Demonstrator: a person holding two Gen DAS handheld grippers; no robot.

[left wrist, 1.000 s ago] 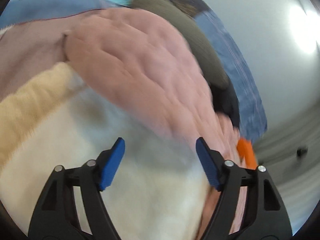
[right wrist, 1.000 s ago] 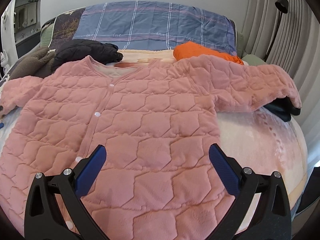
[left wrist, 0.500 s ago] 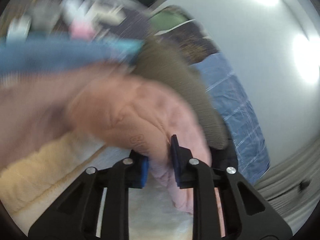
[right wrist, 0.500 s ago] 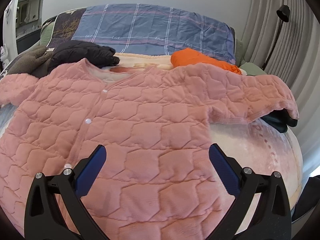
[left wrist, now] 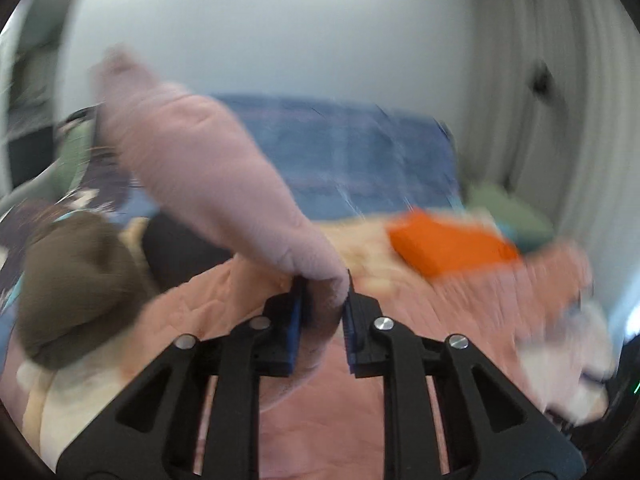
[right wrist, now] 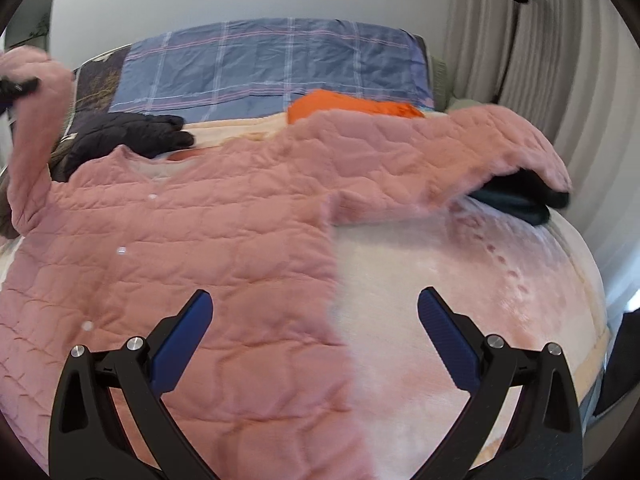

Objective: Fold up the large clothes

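Left gripper (left wrist: 322,312) is clamped on the cuff end of the pink quilted jacket's sleeve (left wrist: 208,176), which sticks up toward 11 o'clock in the blurry left wrist view. The pink quilted jacket (right wrist: 192,248) lies spread front-up on the bed (right wrist: 460,280), its other sleeve reaching out to about 2 o'clock over a dark garment (right wrist: 520,196). Right gripper (right wrist: 314,340) hangs over the jacket's edge at 6 o'clock, jaws wide apart and holding nothing; an orange garment (right wrist: 348,106) and a black puffer jacket (right wrist: 124,136) sit behind at 12 and 10.
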